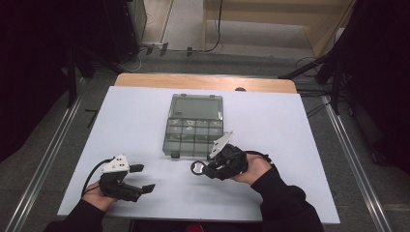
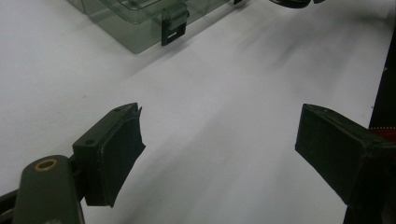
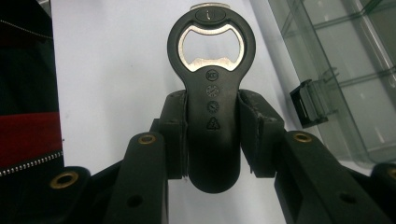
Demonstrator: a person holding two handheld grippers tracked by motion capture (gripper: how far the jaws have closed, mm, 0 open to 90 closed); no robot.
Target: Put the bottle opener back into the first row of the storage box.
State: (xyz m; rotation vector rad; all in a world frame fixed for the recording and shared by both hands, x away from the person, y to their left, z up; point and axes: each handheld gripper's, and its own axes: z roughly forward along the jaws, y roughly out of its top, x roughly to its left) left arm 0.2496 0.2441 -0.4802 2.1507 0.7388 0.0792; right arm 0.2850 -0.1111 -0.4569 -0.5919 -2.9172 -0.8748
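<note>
A black bottle opener (image 3: 212, 93) with a metal mouth is clamped by its handle between the pads of my right gripper (image 3: 213, 128), its round head pointing away from the jaws. In the high view the right gripper (image 1: 209, 169) hovers just in front of the box, and the bottle opener's head (image 1: 197, 167) points left. A clear grey compartment box (image 1: 195, 125) lies in the middle of the white table, its lid open toward the far side. My left gripper (image 1: 143, 178) rests at the near left, jaws wide apart; between them the left gripper (image 2: 219, 149) has only bare table.
The white table top (image 1: 135, 116) ends at a wooden strip along the far edge. The box's black latch (image 2: 172, 29) faces the near side. Dark floor, rails and cables surround the table.
</note>
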